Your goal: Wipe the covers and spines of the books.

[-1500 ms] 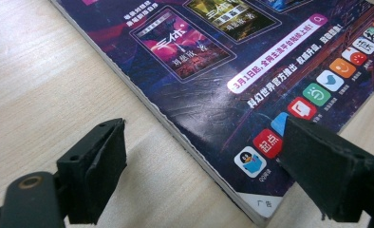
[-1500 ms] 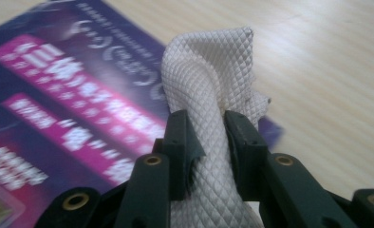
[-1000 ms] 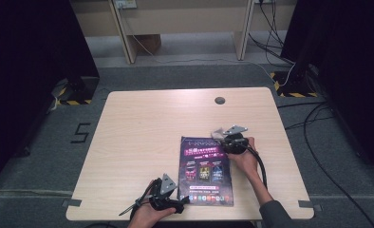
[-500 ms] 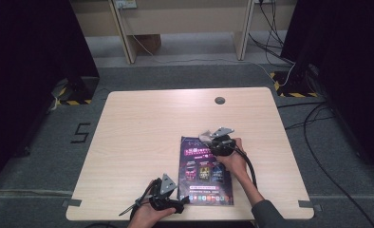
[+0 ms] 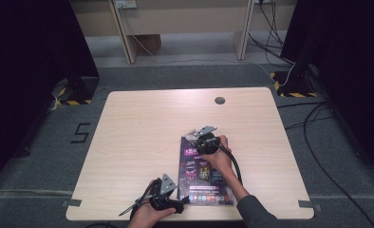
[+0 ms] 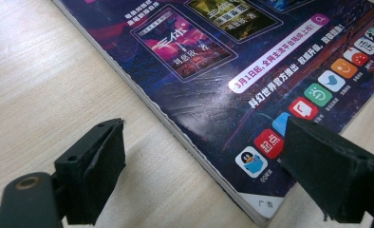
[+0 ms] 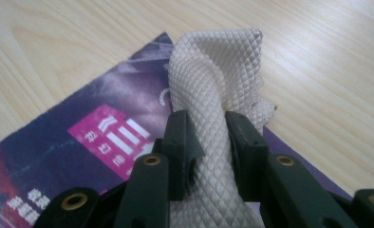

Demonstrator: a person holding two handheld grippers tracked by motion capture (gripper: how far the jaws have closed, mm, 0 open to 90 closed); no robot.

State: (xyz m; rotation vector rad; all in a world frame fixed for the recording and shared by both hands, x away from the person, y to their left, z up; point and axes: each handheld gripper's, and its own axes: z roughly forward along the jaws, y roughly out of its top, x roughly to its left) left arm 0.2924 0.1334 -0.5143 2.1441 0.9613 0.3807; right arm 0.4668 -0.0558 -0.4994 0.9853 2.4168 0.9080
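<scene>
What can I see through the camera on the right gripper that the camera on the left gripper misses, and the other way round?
Right gripper view: a white quilted cloth bunched and pinched between the right gripper jaws, resting on the magazine's far end by a pink title block.

Left gripper view: the left gripper with its jaws wide apart, straddling the magazine's near corner, plus rows of app icons and a book cover picture.

Both: the dark purple magazine lying flat on the pale wooden table.

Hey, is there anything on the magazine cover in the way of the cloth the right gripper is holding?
Nothing visible. The right gripper pinches the white cloth over the magazine's far end; the rest of the cover lies bare. The left gripper straddles its near corner, jaws open.
</scene>
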